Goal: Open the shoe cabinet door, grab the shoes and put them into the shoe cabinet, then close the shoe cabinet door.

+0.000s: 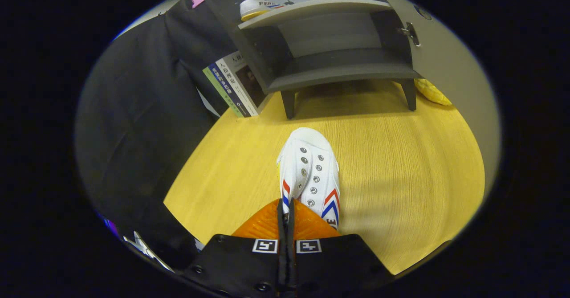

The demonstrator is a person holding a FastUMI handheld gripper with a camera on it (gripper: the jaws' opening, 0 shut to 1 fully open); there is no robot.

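Observation:
A white sneaker (311, 169) with red and blue stripes points its toe toward the shoe cabinet (329, 71). My gripper (285, 213) is shut on the sneaker's rear side wall, which is pinched in the thin slit between the fingers. The grey cabinet stands on short legs just beyond the sneaker, on the wooden tabletop (401, 164). Its door (445, 53) is swung open to the right, with a latch on it. The lower shelf is bare. A second white sneaker (257, 8) lies on the upper shelf at its left end.
Several books (234, 86) lean against the cabinet's left side. A yellow object (432, 92) lies behind the right cabinet leg, by the open door. Black cloth hangs along the left of the tabletop.

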